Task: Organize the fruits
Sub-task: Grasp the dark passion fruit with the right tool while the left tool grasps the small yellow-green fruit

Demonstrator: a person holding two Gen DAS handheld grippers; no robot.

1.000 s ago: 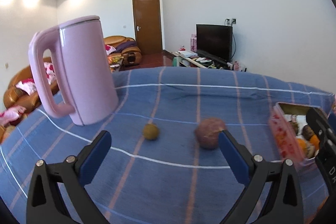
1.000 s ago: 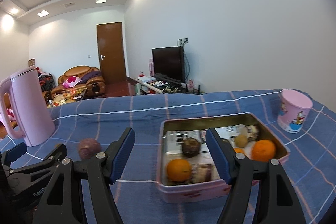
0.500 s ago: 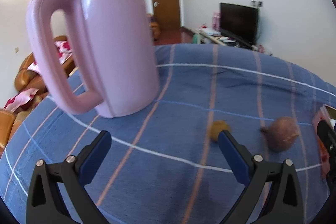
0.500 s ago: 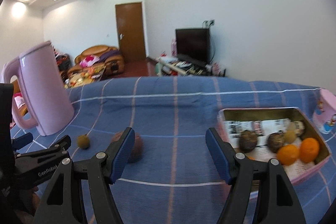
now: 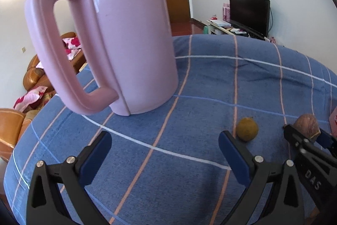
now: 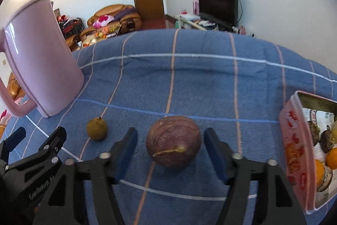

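A purple passion fruit (image 6: 173,141) lies on the blue checked cloth (image 6: 200,81), between the fingers of my open right gripper (image 6: 171,148), which do not touch it. It also shows in the left wrist view (image 5: 306,124). A small brown-green fruit (image 6: 96,128) lies to its left, and in the left wrist view (image 5: 246,129) it sits just beyond my right finger. My left gripper (image 5: 164,153) is open and empty over bare cloth. A pink tin (image 6: 293,140) at the right holds oranges and other fruit.
A tall pink kettle (image 5: 118,35) stands close ahead of my left gripper; it is at the left in the right wrist view (image 6: 40,56). The cloth's far edge drops toward a room with sofas and a TV.
My right gripper swung left from the tin and came down around the passion fruit. My left gripper moved left and closer to the kettle.
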